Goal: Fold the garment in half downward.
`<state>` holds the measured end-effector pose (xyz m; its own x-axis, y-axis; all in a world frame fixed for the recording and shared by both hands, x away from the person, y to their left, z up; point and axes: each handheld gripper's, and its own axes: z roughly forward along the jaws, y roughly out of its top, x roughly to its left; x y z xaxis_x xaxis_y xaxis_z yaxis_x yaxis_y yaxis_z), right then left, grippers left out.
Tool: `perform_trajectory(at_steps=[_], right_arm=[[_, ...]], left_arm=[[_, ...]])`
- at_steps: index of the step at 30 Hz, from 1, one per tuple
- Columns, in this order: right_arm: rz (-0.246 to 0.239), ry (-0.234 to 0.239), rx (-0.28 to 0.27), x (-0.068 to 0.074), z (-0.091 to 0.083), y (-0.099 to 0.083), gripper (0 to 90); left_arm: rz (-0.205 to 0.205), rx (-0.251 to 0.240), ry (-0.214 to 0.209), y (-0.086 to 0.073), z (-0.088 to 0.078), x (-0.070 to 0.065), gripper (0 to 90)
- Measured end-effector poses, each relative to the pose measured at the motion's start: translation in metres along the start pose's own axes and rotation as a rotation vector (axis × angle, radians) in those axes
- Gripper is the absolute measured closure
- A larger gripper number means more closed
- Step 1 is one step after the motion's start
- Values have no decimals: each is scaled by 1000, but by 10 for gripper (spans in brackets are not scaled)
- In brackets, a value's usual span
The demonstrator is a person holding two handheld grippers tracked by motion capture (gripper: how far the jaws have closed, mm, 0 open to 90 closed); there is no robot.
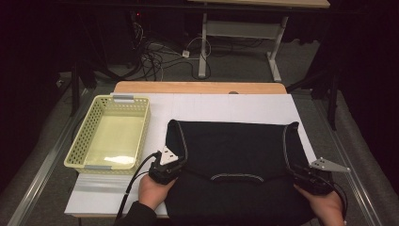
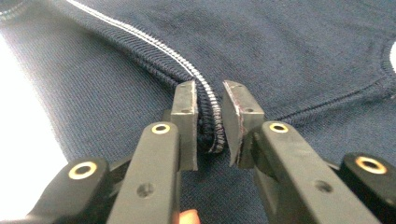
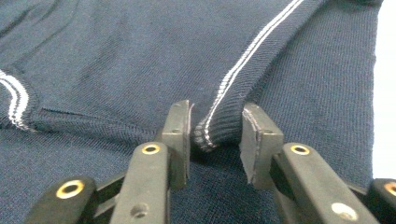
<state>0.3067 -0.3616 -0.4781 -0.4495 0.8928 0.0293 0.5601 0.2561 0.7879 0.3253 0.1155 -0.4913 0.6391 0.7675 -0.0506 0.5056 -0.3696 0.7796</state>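
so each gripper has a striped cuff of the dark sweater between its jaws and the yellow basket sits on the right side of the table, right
Not quite: the high view shows the yellow basket on the left side of the table, beside the left gripper. The rest holds: each gripper, the right gripper too, has a striped cuff of the dark sweater between its jaws.

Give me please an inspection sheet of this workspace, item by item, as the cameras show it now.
Surface: white table top, wooden far edge.
Job's things: dark garment spread flat, sleeve cuffs with white stripes folded inward.
Clutter: empty yellow basket beside the garment on the left.
Grippers: left gripper and right gripper each straddle a ribbed cuff; pads near the cloth, clamping not certain.
Cables: black cable trails from the left gripper; loose wires on the floor.
Surroundings: dark room, another table's legs behind.
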Motion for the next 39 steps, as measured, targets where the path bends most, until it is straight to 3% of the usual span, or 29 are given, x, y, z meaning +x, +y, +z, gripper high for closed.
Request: perform_trajectory(at_steps=[5,19,21,25,29,39], right_arm=[[-24,13,-3,1,0,0,747],[-33,23,-32,2,-3,-1,789],[-33,28,-62,1,-7,-1,791],[-57,21,-92,4,-15,2,791],[-74,19,-120,7,-23,1,792],[-80,11,-138,14,-43,-11,791]], left_arm=[[2,-7,0,0,-1,0,775],[-2,-32,-7,-2,-3,1,806],[-22,-52,-33,-2,-6,4,808],[-12,-74,-27,-2,-11,2,809],[-25,-90,-49,-3,-21,-1,809],[-10,-73,-77,-15,-41,-14,808]])
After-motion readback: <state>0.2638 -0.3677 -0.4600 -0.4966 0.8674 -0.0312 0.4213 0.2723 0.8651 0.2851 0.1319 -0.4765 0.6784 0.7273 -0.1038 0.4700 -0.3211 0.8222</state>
